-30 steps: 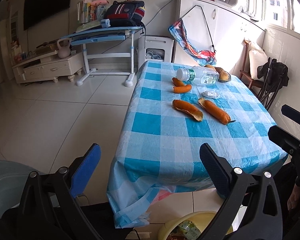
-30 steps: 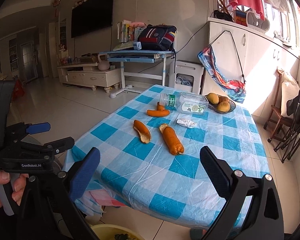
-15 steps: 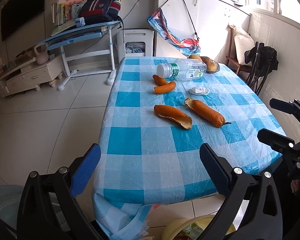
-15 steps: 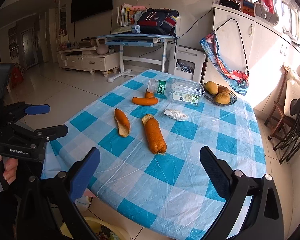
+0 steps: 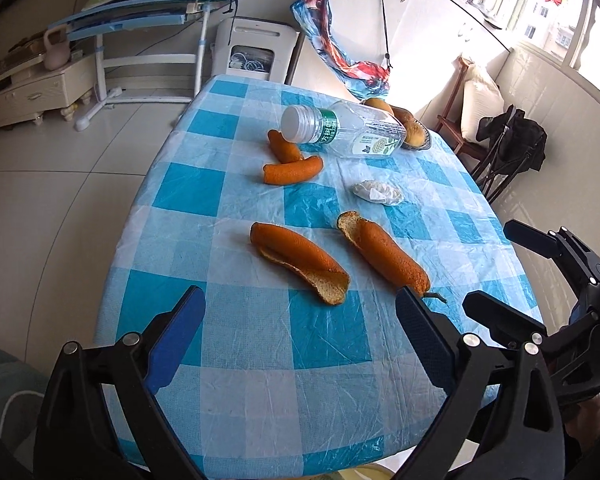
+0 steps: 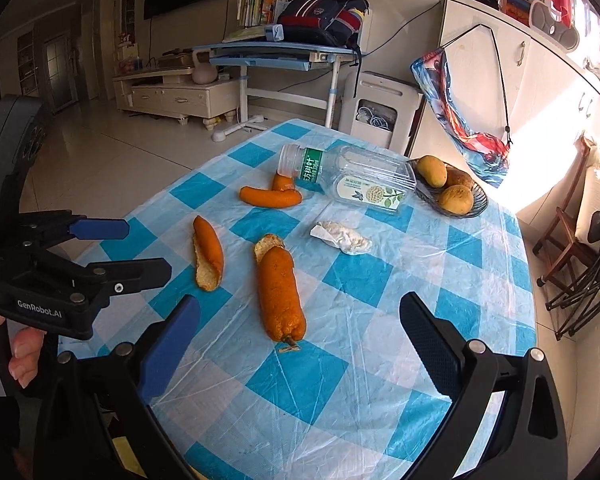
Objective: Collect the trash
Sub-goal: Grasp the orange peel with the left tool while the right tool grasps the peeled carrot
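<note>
Black gripper (image 6: 300,334) frames, blue pads (image 6: 168,346), silver screws, "GenRobot.AI" lettering.

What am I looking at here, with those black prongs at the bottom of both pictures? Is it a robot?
No robot: a person holds a hand-held grasping tool in each hand, and each carries a wide-angle camera looking along its two fingers. One picture comes from the left tool, the other from the right tool; each also catches the other tool at its edge. Both are open and hold nothing. Ahead is a table with a blue checked cloth. On it lie four pieces of orange peel, such as the big peel, a crumpled tissue, an empty plastic bottle on its side, and a dish of fruit. The job is collecting the trash; nothing is picked up yet.
</note>
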### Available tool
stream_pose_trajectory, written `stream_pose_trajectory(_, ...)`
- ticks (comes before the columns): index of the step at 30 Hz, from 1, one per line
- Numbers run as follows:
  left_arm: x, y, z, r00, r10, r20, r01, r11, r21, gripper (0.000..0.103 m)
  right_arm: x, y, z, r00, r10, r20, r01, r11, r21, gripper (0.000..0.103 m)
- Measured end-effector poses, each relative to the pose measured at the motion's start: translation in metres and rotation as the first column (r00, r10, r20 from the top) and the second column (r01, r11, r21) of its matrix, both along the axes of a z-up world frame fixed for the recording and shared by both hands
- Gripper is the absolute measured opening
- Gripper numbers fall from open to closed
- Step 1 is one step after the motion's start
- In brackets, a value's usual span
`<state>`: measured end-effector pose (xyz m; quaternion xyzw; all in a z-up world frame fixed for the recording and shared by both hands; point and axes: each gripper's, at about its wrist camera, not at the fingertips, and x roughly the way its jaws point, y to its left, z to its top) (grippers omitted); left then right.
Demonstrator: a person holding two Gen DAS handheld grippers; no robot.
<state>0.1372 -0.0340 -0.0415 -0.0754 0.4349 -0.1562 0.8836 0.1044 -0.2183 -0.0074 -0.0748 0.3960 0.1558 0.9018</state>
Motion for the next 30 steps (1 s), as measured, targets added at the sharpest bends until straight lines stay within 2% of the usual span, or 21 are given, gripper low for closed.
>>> stream_pose_trajectory(4,0.019,-0.007,-0.004,0.999,0.034,-0.015,-0.034,0.999,-0.004,0.087,0.009,-0.001,-0.004,1.000,0.010,-0.018,-0.010,1.000,-0.012,0.096)
stream_pose_trajectory(10,0.037,-0.025,-0.016,0.999,0.027,-0.024,-0.026,0.998,0.054,0.076,0.025,0.001,-0.021,0.997,0.040,-0.065,-0.042,0.999,-0.023,0.096)
stream_pose_trajectory(16,0.047,-0.028,-0.026,0.999,0.019,-0.036,-0.016,0.996,0.085,0.058,0.037,0.004,-0.038,0.993,0.038,-0.111,-0.040,0.999,-0.009,0.095)
stream_pose_trajectory(19,0.046,-0.027,-0.027,1.000,-0.002,-0.016,0.004,0.997,0.082,0.047,0.037,0.009,-0.043,0.991,0.046,-0.123,-0.049,0.999,-0.016,0.095)
stream_pose_trajectory(20,0.045,-0.026,-0.027,1.000,-0.015,-0.009,0.016,0.997,0.077,0.039,0.036,0.010,-0.045,0.991,0.050,-0.126,-0.053,0.998,-0.020,0.094)
stream_pose_trajectory(21,0.044,-0.026,-0.027,1.000,-0.028,-0.010,0.028,0.997,0.075,0.031,0.036,0.011,-0.047,0.990,0.052,-0.128,-0.055,0.998,-0.021,0.089)
stream_pose_trajectory(22,0.043,-0.026,-0.027,0.999,-0.038,-0.013,0.039,0.997,0.070,0.028,0.036,0.011,-0.048,0.990,0.053,-0.133,-0.056,0.998,-0.019,0.082)
stream_pose_trajectory(23,0.042,-0.024,-0.027,0.999,-0.047,-0.014,0.048,0.997,0.063,0.022,0.036,0.010,-0.050,0.988,0.052,-0.143,-0.055,0.998,-0.015,0.069)
stream_pose_trajectory(24,0.040,-0.022,-0.026,0.998,-0.055,-0.009,0.055,0.997,0.058,0.021,0.036,0.009,-0.051,0.986,0.050,-0.157,-0.052,0.999,-0.010,0.057)
stream_pose_trajectory(27,0.036,-0.016,-0.025,0.998,-0.064,-0.006,0.064,0.997,0.044,0.020,0.036,0.006,-0.054,0.982,0.047,-0.184,-0.045,0.999,0.015,0.040)
stream_pose_trajectory(30,0.031,-0.007,-0.021,0.998,-0.064,-0.001,0.064,0.998,0.027,0.019,0.031,0.003,-0.053,0.981,0.045,-0.191,-0.041,0.999,0.026,0.034)
